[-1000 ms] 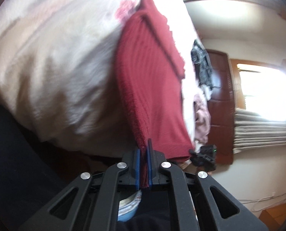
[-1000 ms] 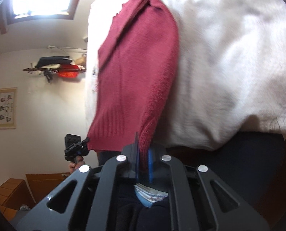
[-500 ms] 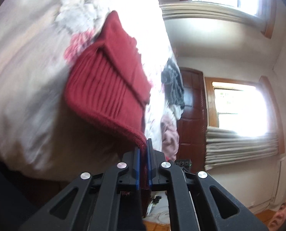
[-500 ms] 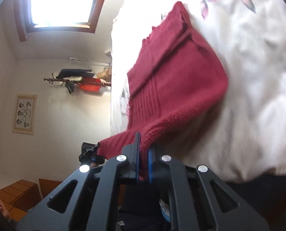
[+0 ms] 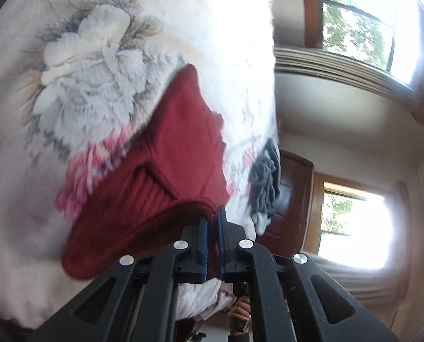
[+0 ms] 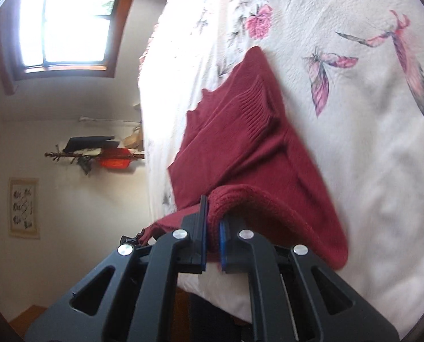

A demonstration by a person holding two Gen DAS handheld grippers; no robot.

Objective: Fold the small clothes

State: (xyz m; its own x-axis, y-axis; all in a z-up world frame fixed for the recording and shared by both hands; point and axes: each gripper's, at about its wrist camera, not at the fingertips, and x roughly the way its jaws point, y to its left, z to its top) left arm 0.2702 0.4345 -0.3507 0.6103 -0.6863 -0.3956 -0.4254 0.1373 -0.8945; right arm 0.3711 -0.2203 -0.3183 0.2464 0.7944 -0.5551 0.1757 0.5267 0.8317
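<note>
- Left wrist view: the left gripper is closed narrow on the hem of the red knitted sweater. The sweater lies on the white floral blanket, and its near edge is lifted from the blanket. A grey garment lies on the blanket beyond the sweater.
- Right wrist view: the right gripper pinches a thick fold of the sweater, which lies on the blanket beside the printed butterflies.

I can read no text, label, brand or number anywhere. The framed sheet on the far wall to my left carries rows of dark marks, too small and blurred to make out.
</note>
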